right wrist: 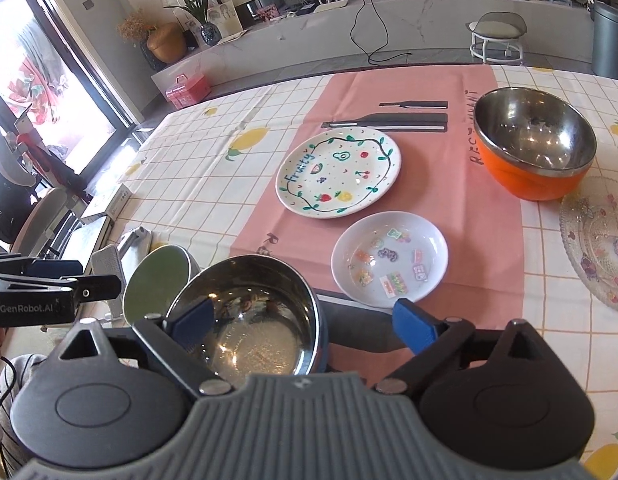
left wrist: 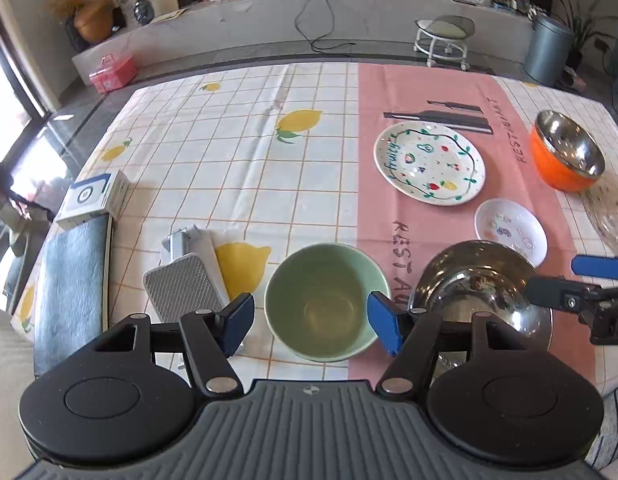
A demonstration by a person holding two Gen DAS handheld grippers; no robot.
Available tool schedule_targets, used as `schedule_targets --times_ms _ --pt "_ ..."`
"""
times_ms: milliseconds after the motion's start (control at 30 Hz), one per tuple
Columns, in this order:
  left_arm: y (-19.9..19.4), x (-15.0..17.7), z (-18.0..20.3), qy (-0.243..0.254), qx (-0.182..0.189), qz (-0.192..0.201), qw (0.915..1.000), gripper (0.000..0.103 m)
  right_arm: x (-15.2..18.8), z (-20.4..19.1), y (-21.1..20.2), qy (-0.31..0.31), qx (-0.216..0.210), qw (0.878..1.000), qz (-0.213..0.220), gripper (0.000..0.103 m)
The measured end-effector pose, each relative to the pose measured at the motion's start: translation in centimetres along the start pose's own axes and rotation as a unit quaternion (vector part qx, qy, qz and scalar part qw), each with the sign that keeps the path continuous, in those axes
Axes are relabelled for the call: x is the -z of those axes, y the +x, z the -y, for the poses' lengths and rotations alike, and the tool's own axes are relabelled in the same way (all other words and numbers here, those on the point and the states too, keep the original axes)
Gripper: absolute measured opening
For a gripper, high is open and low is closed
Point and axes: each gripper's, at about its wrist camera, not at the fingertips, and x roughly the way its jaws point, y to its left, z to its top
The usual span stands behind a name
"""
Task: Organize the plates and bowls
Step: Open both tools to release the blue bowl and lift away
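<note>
Green bowl [left wrist: 327,300] — clear between jaws

table [left wrist: 229,168] under checked lemon cloth [left wrist: 213,140], pink runner [right wrist: 449,200], dishes atop

Right gripper [right wrist: 305,325] jaws spread over steel bowl [right wrist: 245,320], fruit plate [right wrist: 338,171] beyond

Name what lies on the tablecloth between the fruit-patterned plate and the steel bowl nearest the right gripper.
The small white dish with stickers lies between the fruity plate and the steel bowl, clearest in the right wrist view.
</note>
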Motion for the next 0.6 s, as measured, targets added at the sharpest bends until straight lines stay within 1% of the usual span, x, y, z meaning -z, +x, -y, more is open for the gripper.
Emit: schedule_targets --times_ms 67,133,167,233,333,400,500,600 --pt "0.4 0.2 -1.4 -0.051 -0.01 0.016 0.9985 0.076 0.0 -0.6 -0.1 -0.006 -0.003 1.0 0.001 0.094" --pt "1.2 0.4 -2.2 -0.084 -0.013 0.013 0.9963 0.076 0.1 -1.3 -0.1 -0.014 -0.006 1.0 0.006 0.094" --pt "1.6 0.5 -2.5 -0.09 -0.011 0.008 0.9959 0.076 0.1 -1.7 -0.1 -0.016 -0.005 1.0 0.01 0.094" --pt "2.2 0.9 -2.7 -0.088 -0.007 0.007 0.996 0.076 0.1 -2.4 -0.2 -0.019 0.0 1.0 0.016 0.094" --pt "2.6 1.6 -2.4 -0.073 -0.021 0.02 0.9969 0.076 0.2 -3.3 -0.3 -0.029 0.01 0.999 0.03 0.094" --pt "3.2 1.9 -2.5 -0.072 -0.028 0.018 0.9969 0.076 0.2 -3.8 -0.4 -0.038 0.015 0.999 0.035 0.094" --pt "4.0 2.3 -3.3 -0.091 -0.019 0.01 0.9957 0.076 0.2 -4.5 -0.5 -0.048 0.017 0.998 0.041 0.094" --pt "3.9 2.6 -4.3 -0.106 -0.007 0.013 0.9943 0.075 0.2 -4.6 -0.6 -0.051 0.024 0.997 0.048 0.094"
